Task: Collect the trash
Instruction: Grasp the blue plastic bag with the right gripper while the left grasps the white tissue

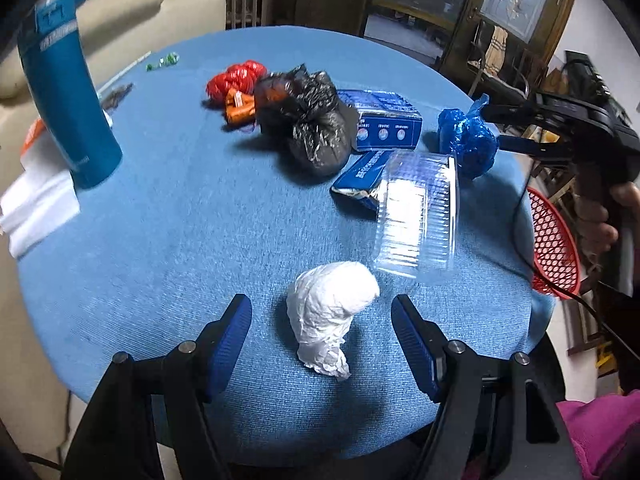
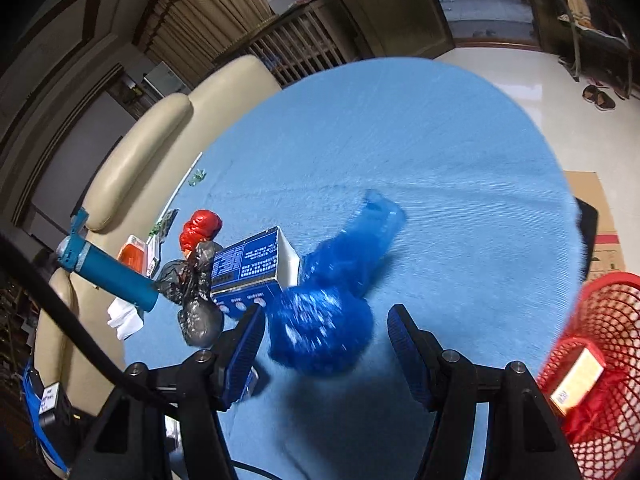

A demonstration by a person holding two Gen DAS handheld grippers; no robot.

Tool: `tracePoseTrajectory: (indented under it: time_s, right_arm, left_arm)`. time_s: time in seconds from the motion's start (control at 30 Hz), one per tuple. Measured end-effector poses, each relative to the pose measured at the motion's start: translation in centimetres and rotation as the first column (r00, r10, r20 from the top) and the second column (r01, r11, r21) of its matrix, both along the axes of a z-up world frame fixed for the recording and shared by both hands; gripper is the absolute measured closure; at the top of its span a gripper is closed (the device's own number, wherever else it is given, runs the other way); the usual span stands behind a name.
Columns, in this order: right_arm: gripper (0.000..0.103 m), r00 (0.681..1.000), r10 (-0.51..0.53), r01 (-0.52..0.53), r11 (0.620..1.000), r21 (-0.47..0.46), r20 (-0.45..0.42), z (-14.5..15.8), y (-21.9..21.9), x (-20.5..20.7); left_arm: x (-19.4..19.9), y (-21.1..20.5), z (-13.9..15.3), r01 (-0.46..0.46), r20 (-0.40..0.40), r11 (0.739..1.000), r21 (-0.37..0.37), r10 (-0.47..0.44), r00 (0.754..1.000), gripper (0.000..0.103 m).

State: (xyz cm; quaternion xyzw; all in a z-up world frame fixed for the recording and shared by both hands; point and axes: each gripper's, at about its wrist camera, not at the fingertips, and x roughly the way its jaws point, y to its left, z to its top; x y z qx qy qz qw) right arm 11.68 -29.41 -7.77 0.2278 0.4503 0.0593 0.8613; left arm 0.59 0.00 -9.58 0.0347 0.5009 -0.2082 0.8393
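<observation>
The crumpled white tissue wad point(image 1: 332, 312) lies on the blue tablecloth point(image 1: 160, 240) between the spread pads of the left gripper point(image 1: 322, 344), neither pad touching it; the jaws straddle it, apparently to close on its sides. The blue plastic bag point(image 2: 324, 320) sits likewise between the spread pads of the right gripper point(image 2: 326, 348), unpinched, nearer the left pad. The red mesh basket point(image 2: 600, 360), right of these tongs at the table edge, is the likely receptacle.
</observation>
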Motion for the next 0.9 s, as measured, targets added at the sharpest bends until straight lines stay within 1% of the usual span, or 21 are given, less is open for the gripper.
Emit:
tracePoseTrajectory:
  time_s: [0.07, 0.1, 0.13, 0.2, 0.23, 0.27, 0.3, 0.33, 0.43, 0.53, 0.7, 0.9]
  right_arm:
    - [0.036, 1.0, 0.002, -0.002, 1.0, -0.008, -0.02, -0.6, 0.6, 1.1]
    - [0.036, 0.999, -0.001, 0.001, 1.0, -0.016, -0.034, -1.0, 1.0, 1.8]
    - [0.036, 0.999, -0.009, 0.008, 1.0, -0.027, -0.048, -1.4, 1.2, 2.3]
    - [0.036, 0.997, -0.009, 0.006, 0.999, -0.031, -0.08, -2.2, 1.6, 3.0]
    - [0.036, 0.996, -0.002, 0.001, 1.0, -0.012, -0.087, -2.6, 1.9, 3.5]
    - [0.036, 0.996, -0.005, 0.003, 1.0, -0.019, -0.088, -2.8, 2.2, 3.7]
    - [0.036, 0.997, -0.005, 0.002, 0.999, -0.037, -0.081, -2.7, 2.5, 3.9]
    - [0.037, 0.997, 0.006, -0.011, 0.998, -0.059, -0.077, -2.7, 3.0, 4.1]
    - [0.039, 0.997, 0.039, -0.044, 0.996, -0.074, -0.065, -2.6, 3.9, 4.1]
    - [0.041, 0.997, 0.061, -0.064, 0.995, -0.076, -0.046, -2.5, 4.2, 3.4]
    - [0.041, 0.998, 0.068, -0.069, 0.996, -0.052, -0.01, -1.6, 3.6, 0.9]
    - [0.041, 0.997, 0.058, -0.056, 0.998, -0.031, 0.048, 0.3, 2.6, -2.3]
  left_arm:
    - [0.2, 0.4, -0.4, -0.008, -0.019, 1.0, -0.02, 0.007, 1.0, 0.032]
    - [0.3, 0.5, -0.6, -0.009, -0.028, 0.999, -0.031, 0.008, 1.0, 0.038]
    - [0.5, 0.6, -0.8, -0.009, -0.04, 0.999, -0.045, 0.008, 0.999, 0.046]
    - [0.8, 0.5, -1.1, -0.007, -0.052, 0.998, -0.055, 0.004, 0.999, 0.05]
    - [0.9, 0.5, -1.2, -0.008, -0.054, 0.999, -0.052, 0.005, 0.999, 0.052]
    - [1.0, 0.4, -1.5, -0.008, -0.057, 0.999, -0.049, 0.005, 0.998, 0.055]
    - [1.0, 0.3, -1.5, -0.006, -0.048, 0.999, -0.049, 0.003, 0.999, 0.06]
    - [1.1, 0.2, -1.5, 0.003, -0.047, 0.998, -0.058, -0.006, 0.999, 0.07]
    - [1.4, 0.1, -1.6, 0.001, -0.046, 0.998, -0.063, -0.003, 0.999, 0.074]
    - [1.4, 0.3, -1.2, -0.01, -0.036, 0.998, -0.064, 0.008, 0.999, 0.076]
    - [1.3, 0.2, 1.0, -0.024, 0.037, 1.0, -0.017, 0.024, 0.999, 0.076]
    - [1.9, -2.0, 4.6, -0.013, 0.136, 0.998, 0.06, 0.005, 0.991, 0.076]
